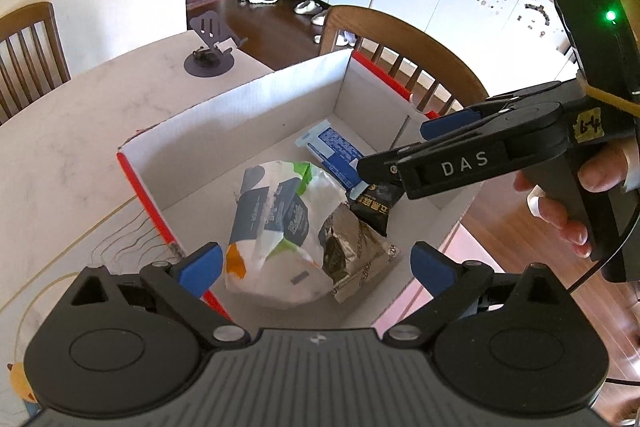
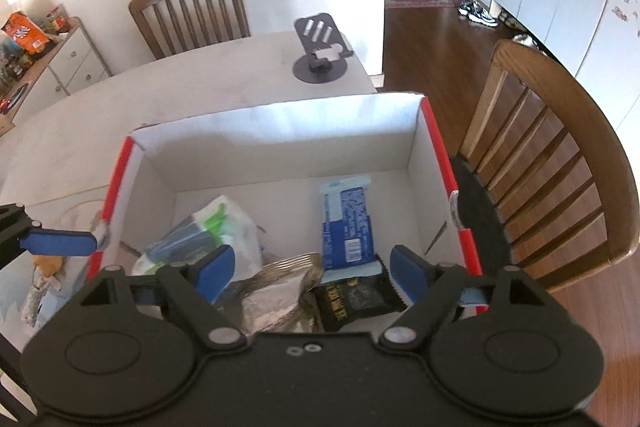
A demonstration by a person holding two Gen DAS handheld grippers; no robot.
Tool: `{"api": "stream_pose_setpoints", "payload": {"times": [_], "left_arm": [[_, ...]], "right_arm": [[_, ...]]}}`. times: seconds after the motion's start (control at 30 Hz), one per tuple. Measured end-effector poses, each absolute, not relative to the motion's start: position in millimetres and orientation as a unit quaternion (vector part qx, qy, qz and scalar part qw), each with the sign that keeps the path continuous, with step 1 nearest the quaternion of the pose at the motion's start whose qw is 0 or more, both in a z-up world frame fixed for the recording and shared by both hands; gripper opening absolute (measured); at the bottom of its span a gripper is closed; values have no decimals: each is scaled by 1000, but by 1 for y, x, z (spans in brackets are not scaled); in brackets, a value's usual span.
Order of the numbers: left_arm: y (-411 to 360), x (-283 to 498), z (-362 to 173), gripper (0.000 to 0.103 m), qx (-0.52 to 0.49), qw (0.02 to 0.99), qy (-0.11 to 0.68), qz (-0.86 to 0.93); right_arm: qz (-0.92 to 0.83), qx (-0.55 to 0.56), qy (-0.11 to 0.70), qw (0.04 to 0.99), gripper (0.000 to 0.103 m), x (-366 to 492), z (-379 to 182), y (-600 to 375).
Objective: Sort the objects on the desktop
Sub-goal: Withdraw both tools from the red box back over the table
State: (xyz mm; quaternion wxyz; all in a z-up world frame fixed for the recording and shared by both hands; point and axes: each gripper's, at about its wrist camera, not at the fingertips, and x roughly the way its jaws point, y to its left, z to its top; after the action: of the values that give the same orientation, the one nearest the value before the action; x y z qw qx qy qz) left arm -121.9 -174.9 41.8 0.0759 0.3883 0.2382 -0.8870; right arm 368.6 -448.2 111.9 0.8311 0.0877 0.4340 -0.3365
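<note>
Box (image 2: pixel 280 125): white cardboard, red outer edges, open top, on the pale table (image 1: pixel 72 131) near its edge by a wooden chair (image 2: pixel 560 163)
Contents: white-and-green plastic bag (image 1: pixel 276 223) crumpled near the middle; silver foil wrapper (image 2: pixel 280 291) beside it; black snack packet (image 2: pixel 356 297) touching the foil; blue-and-white packet (image 2: pixel 348 227) lying flat toward the far wall, its near end over the black packet
Left gripper (image 1: pixel 316 263): jaws spread wide, nothing between the blue pads, above the near rim and looking down on the bag
Right gripper (image 2: pixel 312 271): jaws well apart, empty, poised over the foil and black packet; a hand (image 1: pixel 568 203) on its handle in the left view
Step in hand, judged: both drops look done, so clear the box without snagging
Doing it well: lift straight up before swinging aside, keep pads off the rim and the bag's loose folds, keep the two tools apart
Outside the box: something orange and white (image 2: pixel 44 279) on the table at the left, too blurred to name, possibly next
Further off: dark phone stand (image 2: pixel 320 51) on the far table corner, untouched
</note>
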Motion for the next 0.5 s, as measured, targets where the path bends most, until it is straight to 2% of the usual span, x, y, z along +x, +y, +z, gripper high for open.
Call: {"api": "stream_pose_setpoints", "payload": {"times": [0.17, 0.5], "left_arm": [[-177, -102, 44, 103, 380, 57, 234, -893], [-201, -49, 48, 103, 364, 58, 239, -898]], "right_arm": [[-331, 84, 423, 839, 93, 369, 117, -428], [-311, 80, 405, 856, 97, 381, 120, -381]]}}
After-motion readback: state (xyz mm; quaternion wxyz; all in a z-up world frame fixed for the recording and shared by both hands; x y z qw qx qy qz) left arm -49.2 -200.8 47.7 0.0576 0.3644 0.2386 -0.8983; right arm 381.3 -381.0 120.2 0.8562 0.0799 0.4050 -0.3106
